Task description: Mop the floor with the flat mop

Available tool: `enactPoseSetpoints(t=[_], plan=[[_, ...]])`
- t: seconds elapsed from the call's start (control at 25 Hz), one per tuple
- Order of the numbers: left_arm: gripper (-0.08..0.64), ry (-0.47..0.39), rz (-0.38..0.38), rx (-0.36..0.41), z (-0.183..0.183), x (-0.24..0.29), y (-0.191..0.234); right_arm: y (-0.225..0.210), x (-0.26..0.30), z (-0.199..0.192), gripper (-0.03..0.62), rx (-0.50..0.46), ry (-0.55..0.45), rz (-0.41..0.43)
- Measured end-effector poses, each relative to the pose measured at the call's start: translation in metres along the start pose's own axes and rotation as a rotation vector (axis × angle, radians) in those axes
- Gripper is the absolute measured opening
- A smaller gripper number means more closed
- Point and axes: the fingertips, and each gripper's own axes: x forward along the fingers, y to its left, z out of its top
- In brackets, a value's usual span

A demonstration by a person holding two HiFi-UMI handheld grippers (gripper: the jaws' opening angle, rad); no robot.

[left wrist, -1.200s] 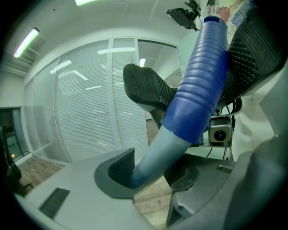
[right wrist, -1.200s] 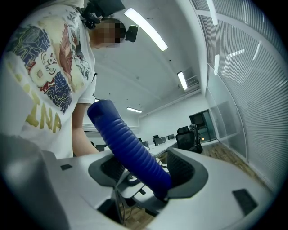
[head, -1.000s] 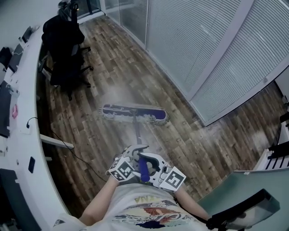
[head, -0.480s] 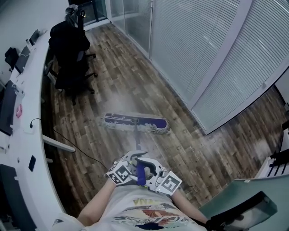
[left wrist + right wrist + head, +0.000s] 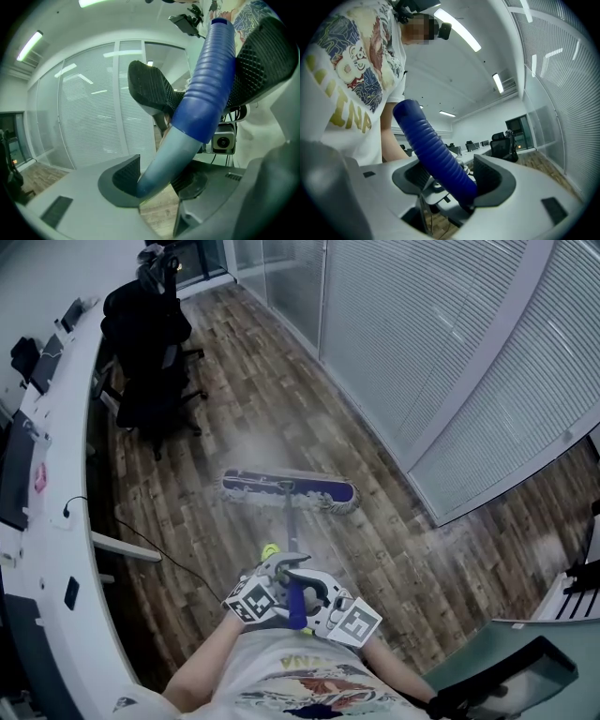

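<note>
The flat mop's blue head (image 5: 289,490) lies flat on the wood floor ahead of me, and its grey pole (image 5: 291,532) runs back to a blue ribbed grip (image 5: 296,604) at my waist. My left gripper (image 5: 279,570) is shut on the grey pole (image 5: 164,154) just below the grip. My right gripper (image 5: 314,592) is shut on the ribbed grip (image 5: 436,150) a little higher up. In the left gripper view the right gripper's black pads (image 5: 150,89) clamp the blue grip (image 5: 206,79) from both sides. The right gripper (image 5: 452,180) has its jaws around the blue grip.
A black office chair (image 5: 150,352) stands at the far left beside a long white curved desk (image 5: 56,521). A thin cable (image 5: 159,554) trails over the floor near the desk. Glass walls with white blinds (image 5: 450,352) run along the right. A grey-green tabletop (image 5: 506,652) fills the lower right corner.
The mop head has slid a little to the right across the floor, and both hands have moved with the handle. Both grips stay as they were.
</note>
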Motion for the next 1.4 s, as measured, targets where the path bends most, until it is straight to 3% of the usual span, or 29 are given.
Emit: enactPoseSetpoints(t=[0.2,0.72,1.04,1.4], plan=[[0.153,-0.026,0.0,-0.012,-0.012,-0.001,0.081,-0.064,0.049,-0.009,0.258,-0.003,0.031,-0.002],[0.158,-0.085,0.005,-0.047,-0.035,-0.023,0.349,-0.27,0.221,-0.02,0.258,-0.053,0.076,-0.016],[0.158,-0.092,0.024,-0.051,-0.051,-0.003,0.453,-0.364,0.267,-0.024,0.258,-0.046,0.073,0.011],[0.16,-0.075,0.056,-0.081,-0.04,0.063,0.618,-0.535,0.295,-0.021,0.258,-0.03,0.098,0.047]])
